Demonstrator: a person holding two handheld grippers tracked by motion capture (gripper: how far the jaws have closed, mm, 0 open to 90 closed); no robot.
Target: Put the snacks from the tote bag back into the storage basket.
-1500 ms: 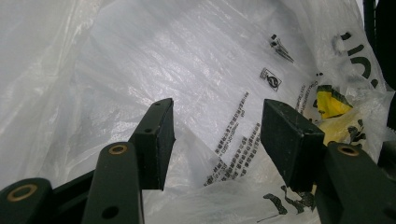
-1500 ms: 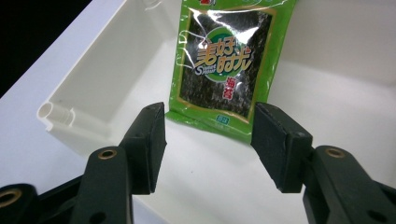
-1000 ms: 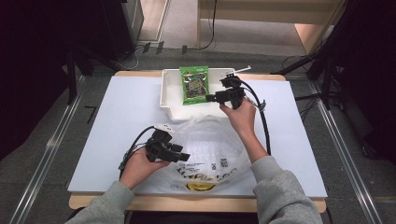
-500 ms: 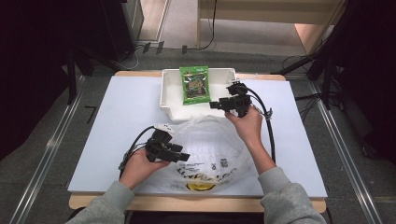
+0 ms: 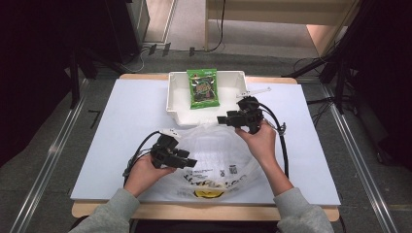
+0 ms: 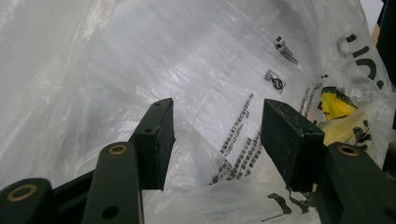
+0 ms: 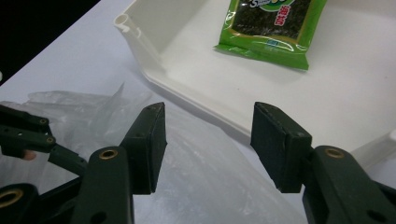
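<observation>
Thin crinkled translucent plastic bag (image 5: 214,155), glossy green foil packet (image 5: 202,88), smooth white plastic tray (image 5: 177,99)

A white-topped table (image 5: 121,121) stands on grey floor (image 5: 43,194); beyond it cables (image 5: 141,53) trail, dark stands, perhaps tripods (image 5: 340,73), flanking it.

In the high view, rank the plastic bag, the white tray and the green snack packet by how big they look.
1. plastic bag, the largest.
2. white tray, clearly smaller than the bag.
3. green snack packet, the smallest, lying inside the tray.
</observation>
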